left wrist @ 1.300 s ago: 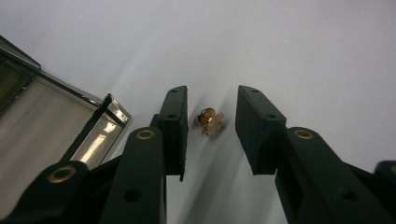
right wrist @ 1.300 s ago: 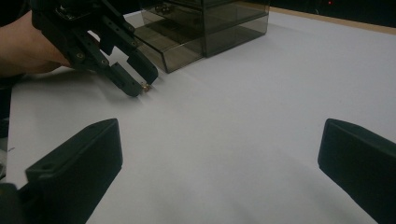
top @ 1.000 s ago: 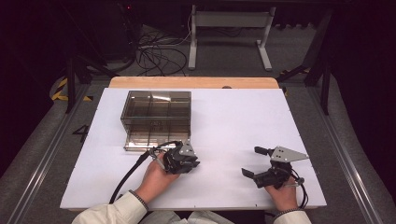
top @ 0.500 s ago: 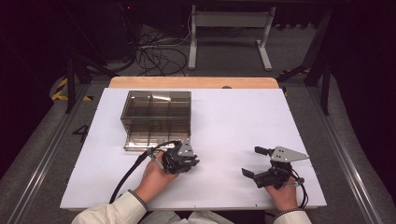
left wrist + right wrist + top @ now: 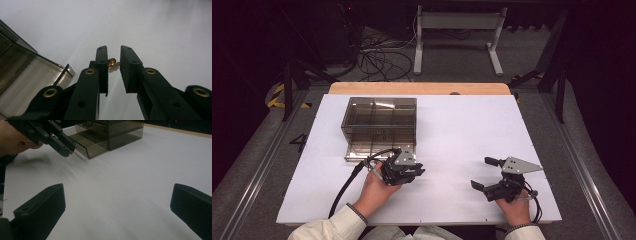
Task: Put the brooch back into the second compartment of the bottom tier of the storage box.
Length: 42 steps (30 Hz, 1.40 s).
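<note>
A person stands at the near edge of a white table (image 5: 452, 125). The left gripper (image 5: 409, 172), near the middle of that edge, has its jaws pinching a small gold trinket (image 5: 113, 65) just off the open front drawer of a smoky clear box (image 5: 379, 122). The right gripper (image 5: 487, 175), near the near right corner, rests with jaws spread wide, holding nothing.

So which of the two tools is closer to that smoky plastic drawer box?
Left. The left tool sits just in front of the drawer box, by its open drawer. The right tool is far off to the side.
</note>
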{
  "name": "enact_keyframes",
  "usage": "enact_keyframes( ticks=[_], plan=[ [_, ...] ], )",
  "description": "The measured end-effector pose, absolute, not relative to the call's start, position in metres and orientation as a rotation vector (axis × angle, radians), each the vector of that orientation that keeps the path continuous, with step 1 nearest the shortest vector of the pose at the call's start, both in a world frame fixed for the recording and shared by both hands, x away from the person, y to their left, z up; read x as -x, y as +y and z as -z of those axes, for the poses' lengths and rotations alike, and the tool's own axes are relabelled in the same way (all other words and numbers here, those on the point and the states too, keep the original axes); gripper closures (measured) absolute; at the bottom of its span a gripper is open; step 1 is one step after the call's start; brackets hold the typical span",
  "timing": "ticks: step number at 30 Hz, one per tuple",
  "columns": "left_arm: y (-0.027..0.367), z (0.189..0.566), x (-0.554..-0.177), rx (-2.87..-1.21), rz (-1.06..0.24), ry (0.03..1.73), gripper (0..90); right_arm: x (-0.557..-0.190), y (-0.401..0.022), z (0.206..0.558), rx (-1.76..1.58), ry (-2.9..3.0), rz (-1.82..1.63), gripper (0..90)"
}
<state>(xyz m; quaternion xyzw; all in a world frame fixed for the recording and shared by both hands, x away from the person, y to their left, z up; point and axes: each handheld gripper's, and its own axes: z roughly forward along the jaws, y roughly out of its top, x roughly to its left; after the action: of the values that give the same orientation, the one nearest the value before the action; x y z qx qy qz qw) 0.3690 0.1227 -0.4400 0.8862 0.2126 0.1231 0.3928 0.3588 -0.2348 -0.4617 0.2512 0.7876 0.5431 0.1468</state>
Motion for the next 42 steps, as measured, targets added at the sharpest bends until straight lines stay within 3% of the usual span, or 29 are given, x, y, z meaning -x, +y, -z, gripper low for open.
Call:
enact_keyframes(
  ticks=[27, 42],
  plan=[
    [0.141, 0.419, -0.365, -2.095, -0.301, 0.541, 77.3, -0.359, -0.235, 0.462, -0.72, 2.268, -1.563, 0.5],
    [0.161, 0.407, -0.368, -2.065, -0.361, 0.577, 77.2, -0.359, -0.235, 0.462, -0.721, 2.269, -1.563, 0.5]
  ],
)
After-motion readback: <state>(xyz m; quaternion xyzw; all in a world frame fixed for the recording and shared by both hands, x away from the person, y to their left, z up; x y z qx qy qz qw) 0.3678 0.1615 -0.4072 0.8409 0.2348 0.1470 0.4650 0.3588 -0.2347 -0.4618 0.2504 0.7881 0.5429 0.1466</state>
